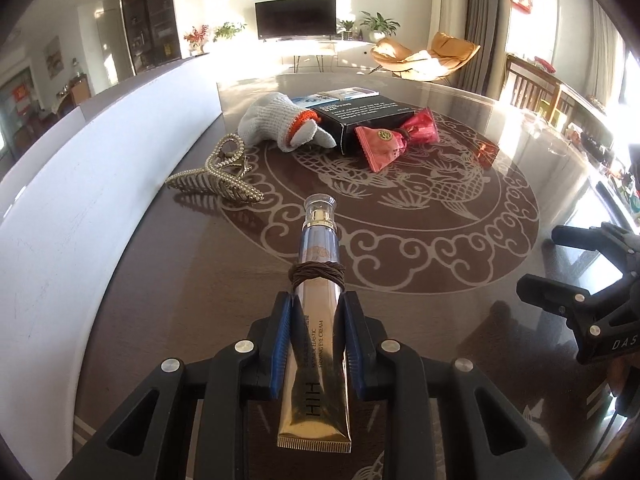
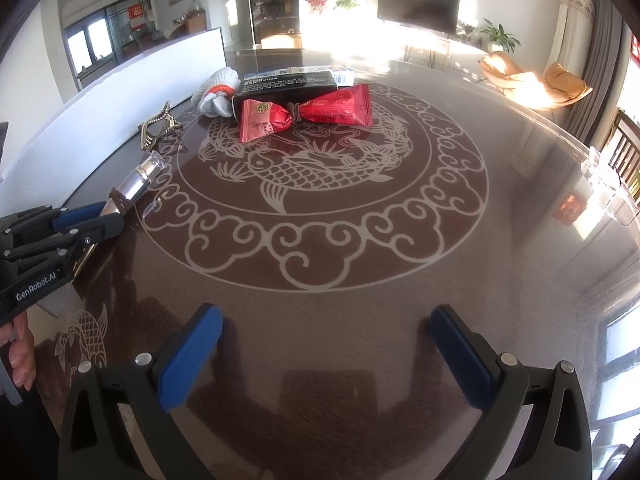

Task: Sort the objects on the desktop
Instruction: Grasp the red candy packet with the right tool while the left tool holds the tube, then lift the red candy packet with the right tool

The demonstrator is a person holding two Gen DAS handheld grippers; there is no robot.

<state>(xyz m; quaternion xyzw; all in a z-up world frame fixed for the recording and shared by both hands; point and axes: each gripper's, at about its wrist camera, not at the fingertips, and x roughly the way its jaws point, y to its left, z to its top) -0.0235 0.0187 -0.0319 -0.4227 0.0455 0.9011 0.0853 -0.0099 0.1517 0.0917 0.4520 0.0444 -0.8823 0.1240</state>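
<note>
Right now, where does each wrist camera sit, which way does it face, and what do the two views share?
Left wrist: rides the left gripper, looking along the clamped eye cream tube toward the TV; the open right gripper shows at right.
Right wrist: rides the right gripper, jaws wide and nothing between them, facing across the table; the left gripper and fingers show at left.
Shared: tube, hair claw, glove, black box, red packet.

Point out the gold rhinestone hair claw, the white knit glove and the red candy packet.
Gold rhinestone hair claw (image 1: 218, 184), left wrist view, its toothed body.
White knit glove (image 1: 269, 118), left wrist view, palm.
Red candy packet (image 2: 336, 108), right wrist view, right half.
</note>
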